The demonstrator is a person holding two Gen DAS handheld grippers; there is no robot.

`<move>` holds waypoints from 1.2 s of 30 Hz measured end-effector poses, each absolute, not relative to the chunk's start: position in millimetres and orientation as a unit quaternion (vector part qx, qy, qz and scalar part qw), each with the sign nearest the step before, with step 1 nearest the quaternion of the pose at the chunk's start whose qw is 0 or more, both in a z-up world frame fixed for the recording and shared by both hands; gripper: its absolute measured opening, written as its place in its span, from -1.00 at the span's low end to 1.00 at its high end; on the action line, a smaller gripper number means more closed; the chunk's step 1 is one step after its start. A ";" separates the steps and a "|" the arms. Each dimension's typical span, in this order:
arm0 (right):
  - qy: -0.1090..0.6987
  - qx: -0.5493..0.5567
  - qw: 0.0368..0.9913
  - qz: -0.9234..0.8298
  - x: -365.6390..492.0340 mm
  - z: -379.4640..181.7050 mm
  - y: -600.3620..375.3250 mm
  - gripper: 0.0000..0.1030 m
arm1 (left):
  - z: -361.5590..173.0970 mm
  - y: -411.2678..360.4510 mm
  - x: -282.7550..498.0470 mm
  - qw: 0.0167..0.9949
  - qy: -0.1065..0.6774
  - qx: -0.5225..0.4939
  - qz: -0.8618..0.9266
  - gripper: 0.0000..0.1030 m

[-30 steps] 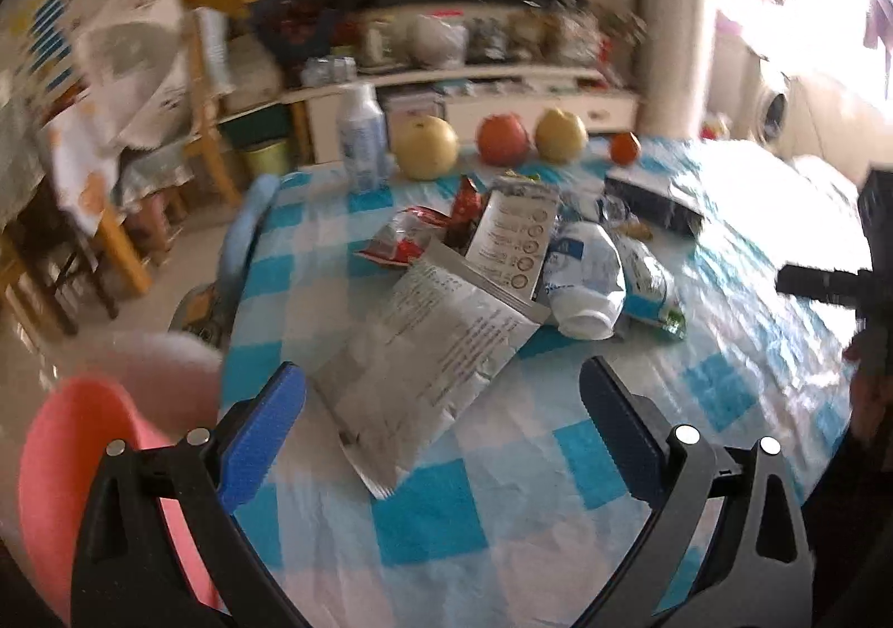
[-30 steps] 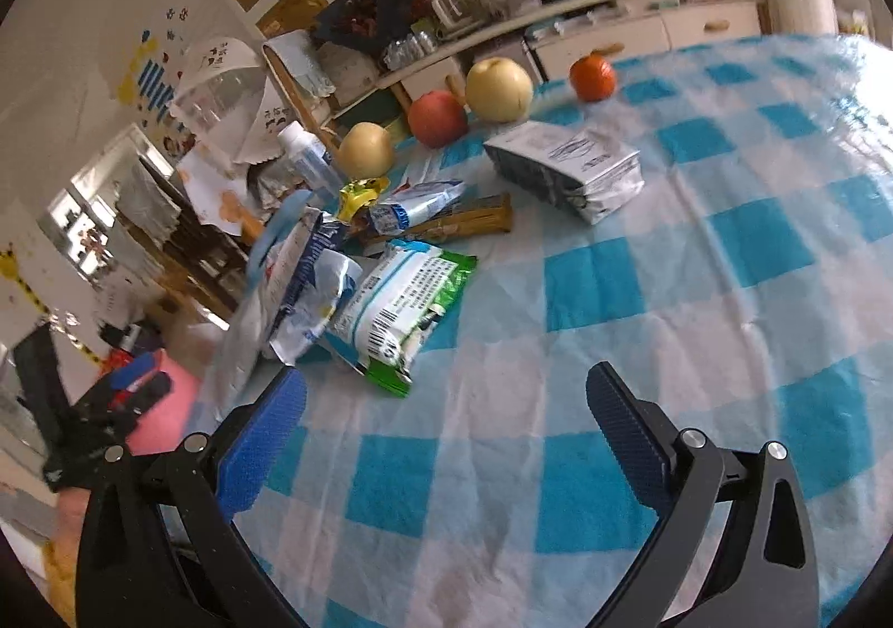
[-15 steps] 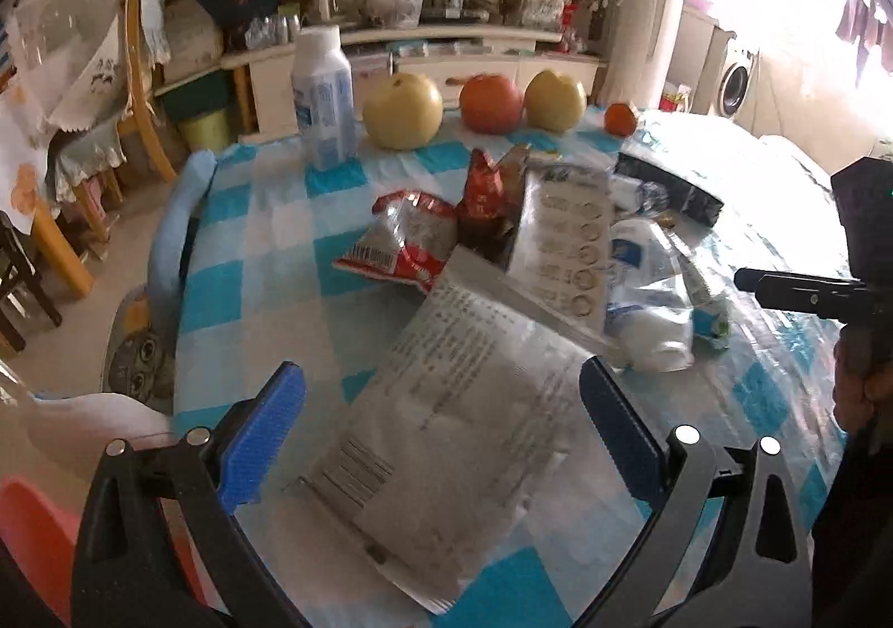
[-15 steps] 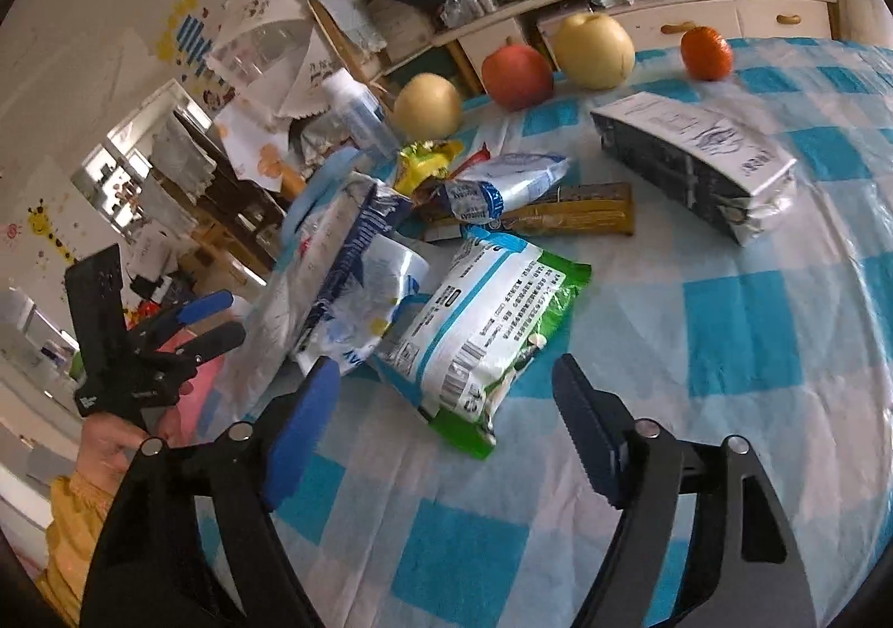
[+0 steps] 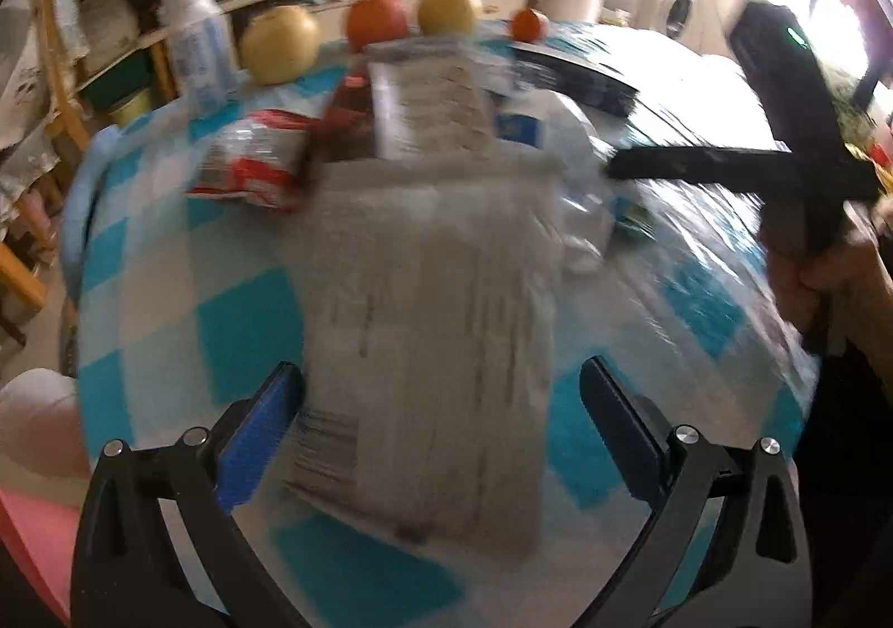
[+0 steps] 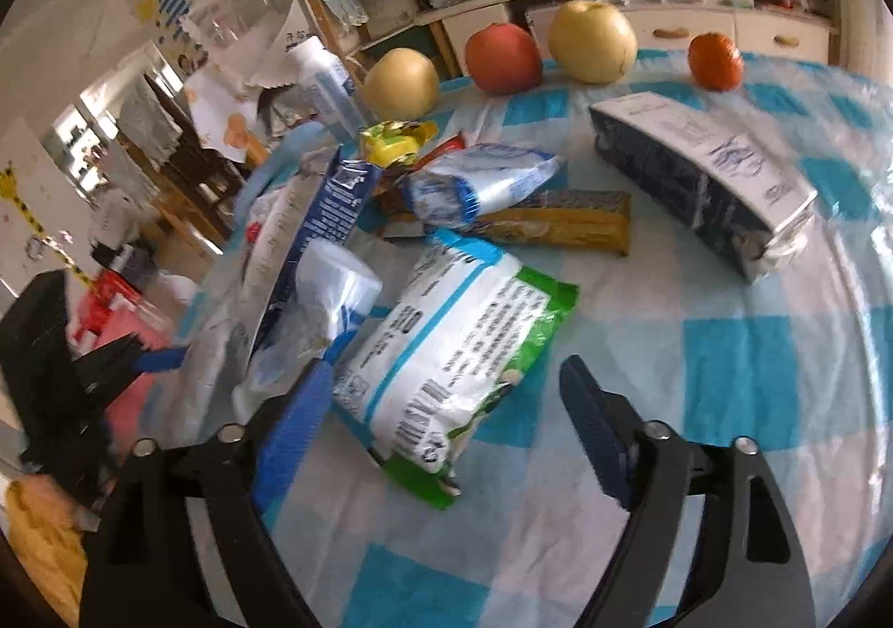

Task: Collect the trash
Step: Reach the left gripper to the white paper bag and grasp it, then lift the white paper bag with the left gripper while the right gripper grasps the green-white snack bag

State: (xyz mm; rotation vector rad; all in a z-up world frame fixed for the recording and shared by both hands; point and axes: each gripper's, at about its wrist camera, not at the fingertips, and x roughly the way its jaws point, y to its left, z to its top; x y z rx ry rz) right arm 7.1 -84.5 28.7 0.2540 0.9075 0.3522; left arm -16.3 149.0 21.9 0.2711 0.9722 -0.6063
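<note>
A large flat grey wrapper (image 5: 435,326) lies on the blue-checked tablecloth (image 5: 240,343), blurred in the left wrist view. My left gripper (image 5: 438,374) is open, and the wrapper's near end sits between its fingers without being pinched. In the right wrist view a green-and-white packet (image 6: 457,349) lies between the fingers of my right gripper (image 6: 443,374). Its jaws are opening and stand open, with the left pad close to the packet's edge. Beyond the packet lies a heap of wrappers: a blue-white packet (image 6: 480,181), a brown bar wrapper (image 6: 558,226) and a crumpled white bag (image 6: 329,293).
A dark carton (image 6: 709,181) lies to the right. A pear (image 6: 402,84), red apple (image 6: 502,58), yellow apple (image 6: 591,42), orange (image 6: 714,61) and white bottle (image 6: 323,81) line the far edge. A pink bin (image 5: 33,527) stands below the table's left edge. Shelves stand behind.
My left gripper has dropped and tipped toward the grey wrapper, which now fills the gap between its fingers. My right gripper has closed in on the green packet; its jaws narrowed, then widened slightly.
</note>
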 end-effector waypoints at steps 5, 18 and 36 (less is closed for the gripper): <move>0.439 0.117 0.877 0.157 12.1 25.1 -87.3 0.66 | 24.4 134.8 -25.3 0.842 0.450 0.150 -0.257 0.93; 0.432 0.112 0.880 0.164 19.8 21.1 -72.3 0.65 | 18.3 126.8 -4.4 0.858 0.460 0.100 -0.203 0.73; 0.419 0.115 0.889 0.145 20.7 21.6 -79.7 -0.13 | 31.3 154.9 2.4 0.873 0.451 0.022 -0.184 0.44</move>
